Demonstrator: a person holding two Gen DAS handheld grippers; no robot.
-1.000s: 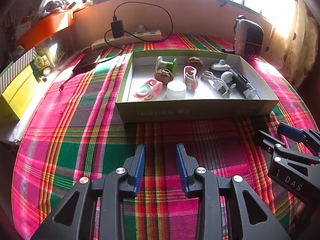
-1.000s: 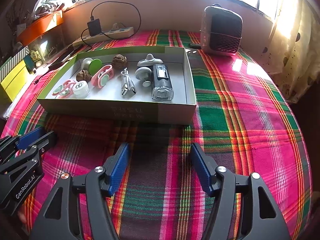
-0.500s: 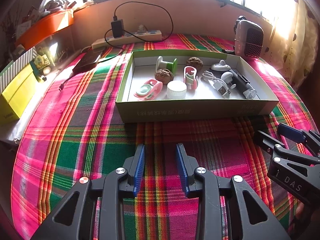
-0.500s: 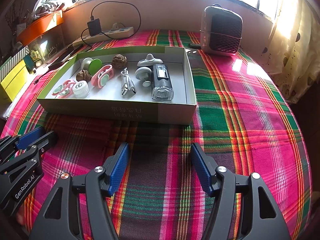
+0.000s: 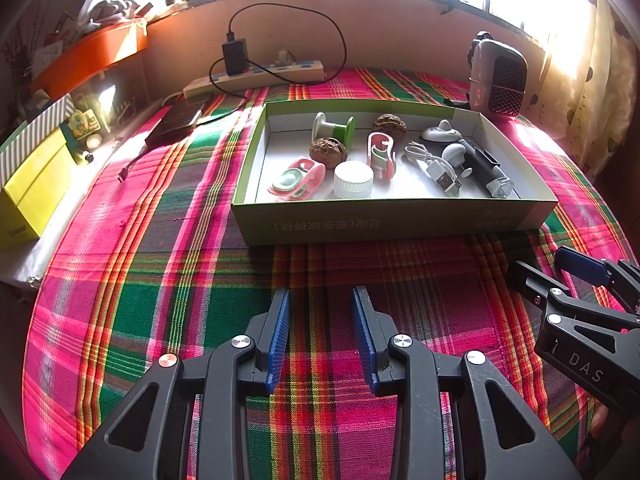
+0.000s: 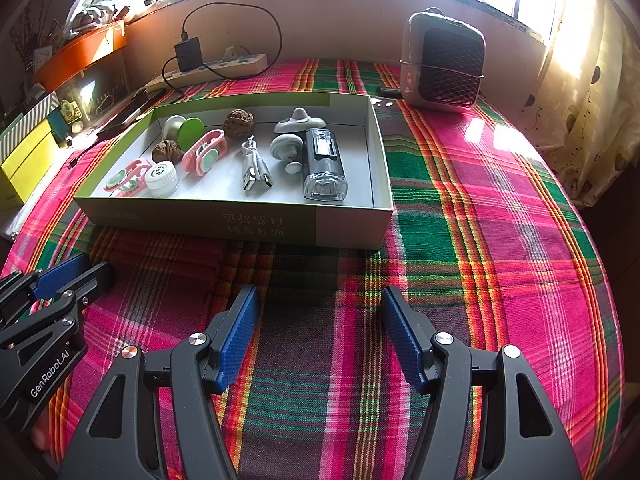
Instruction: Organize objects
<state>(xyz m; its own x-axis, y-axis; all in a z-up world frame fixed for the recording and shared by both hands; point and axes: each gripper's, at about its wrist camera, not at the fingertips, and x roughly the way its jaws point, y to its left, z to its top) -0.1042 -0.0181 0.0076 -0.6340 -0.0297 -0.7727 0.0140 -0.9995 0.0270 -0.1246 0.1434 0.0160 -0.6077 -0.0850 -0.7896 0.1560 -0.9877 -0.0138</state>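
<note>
The left gripper (image 5: 320,300) and right gripper (image 6: 318,300) hover side by side, jaws parted and empty.

Honestly nothing's changed over the last second; left tool (image 5: 320,300) hasn't budged, right tool (image 6: 320,296) neither; box (image 6: 240,220) contents same as before.

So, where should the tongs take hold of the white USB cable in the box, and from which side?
Grip the coiled USB cable across its bundled middle, coming from above: it lies flat on the box floor, with walls blocking a low approach. The open right tongs look nearer. Keep clear of the grey knob beside it.
</note>
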